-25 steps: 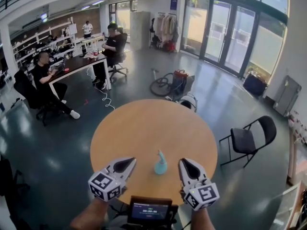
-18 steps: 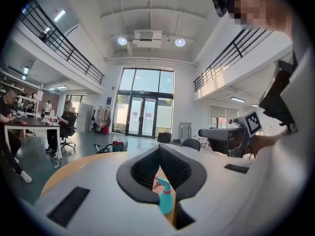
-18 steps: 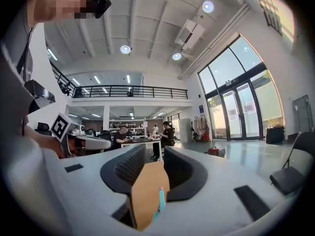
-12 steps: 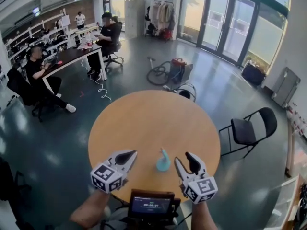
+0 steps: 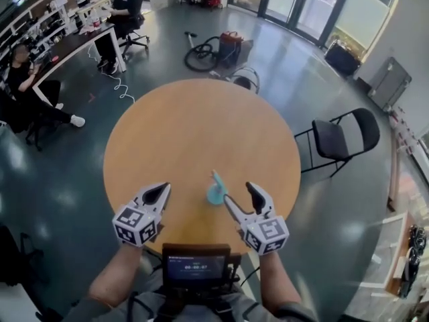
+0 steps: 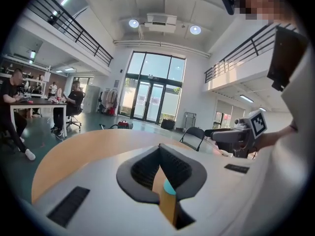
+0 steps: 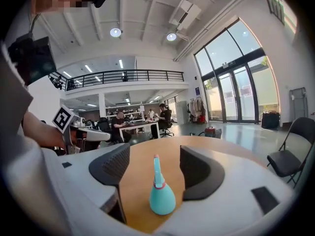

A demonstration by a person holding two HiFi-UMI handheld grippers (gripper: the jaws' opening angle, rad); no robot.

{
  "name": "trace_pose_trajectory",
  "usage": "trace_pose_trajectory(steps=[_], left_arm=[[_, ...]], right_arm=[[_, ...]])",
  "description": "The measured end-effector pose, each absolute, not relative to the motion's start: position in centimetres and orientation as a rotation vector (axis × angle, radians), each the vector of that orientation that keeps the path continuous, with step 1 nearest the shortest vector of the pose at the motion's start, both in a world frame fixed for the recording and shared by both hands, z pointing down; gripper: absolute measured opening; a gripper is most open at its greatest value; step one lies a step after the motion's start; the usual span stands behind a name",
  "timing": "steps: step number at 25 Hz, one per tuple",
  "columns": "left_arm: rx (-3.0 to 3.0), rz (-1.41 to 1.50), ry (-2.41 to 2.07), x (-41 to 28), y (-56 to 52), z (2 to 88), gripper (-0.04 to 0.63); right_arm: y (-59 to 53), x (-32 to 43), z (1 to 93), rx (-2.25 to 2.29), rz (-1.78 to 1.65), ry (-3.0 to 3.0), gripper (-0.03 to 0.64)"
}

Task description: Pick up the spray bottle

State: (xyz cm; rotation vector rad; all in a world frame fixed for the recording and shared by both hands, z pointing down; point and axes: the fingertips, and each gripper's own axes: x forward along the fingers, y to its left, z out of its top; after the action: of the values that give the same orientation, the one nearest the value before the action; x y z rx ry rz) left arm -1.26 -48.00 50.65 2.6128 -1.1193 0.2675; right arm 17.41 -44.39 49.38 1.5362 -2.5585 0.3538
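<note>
right gripper (image 5: 239, 192) jaws have just been opening, nothing gripped yet, teal spray bottle (image 5: 216, 192) upright on the worktop (image 5: 201, 126) just ahead; left gripper (image 5: 161, 190) jaws clenched, empty

The spray bottle (image 5: 216, 193) looks like smooth turquoise plastic with a soft sheen. The round table (image 5: 201, 126) has a matt, even, wood-look top. The dark floor (image 5: 74, 180) is polished and glossy. At the table's three o'clock, a folding chair (image 5: 333, 138) shows thin black metal tubing and a dull seat. The left gripper (image 5: 163, 188) has a matt white plastic shell and dark ribbed pads (image 6: 145, 170).
</note>
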Motion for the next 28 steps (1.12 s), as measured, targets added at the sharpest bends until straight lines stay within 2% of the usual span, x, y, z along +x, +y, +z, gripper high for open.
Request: trace_pose_trajectory(steps=[2, 8, 10, 15, 20, 28], left_arm=[[2.593, 0.282, -1.106, -1.3, -48.3, 51.9, 0.003], [2.534, 0.350, -1.061, -0.6, -49.0, 56.2, 0.008], [2.510, 0.383, -1.059, -0.6, -49.1, 57.7, 0.032], [2.437, 0.439, -1.023, -1.0, -48.9, 61.4, 0.032], [2.415, 0.505, -1.029, -1.2, -49.2, 64.0, 0.032], [2.351, 0.534, -1.019, -1.7, -50.0, 66.9, 0.031]], right_arm=[[-44.7, 17.2, 50.8, 1.524, 0.389, -2.541, 0.345], [-45.0, 16.4, 56.0, 1.431, 0.399, -2.460, 0.348], [-45.1, 16.4, 58.1, 1.420, 0.424, -2.420, 0.380], [-44.7, 16.2, 62.4, 1.411, 0.554, -2.375, 0.382], [-44.9, 15.7, 65.1, 1.405, 0.639, -2.347, 0.435], [-46.5, 14.6, 67.1, 1.438, 0.611, -2.297, 0.436]])
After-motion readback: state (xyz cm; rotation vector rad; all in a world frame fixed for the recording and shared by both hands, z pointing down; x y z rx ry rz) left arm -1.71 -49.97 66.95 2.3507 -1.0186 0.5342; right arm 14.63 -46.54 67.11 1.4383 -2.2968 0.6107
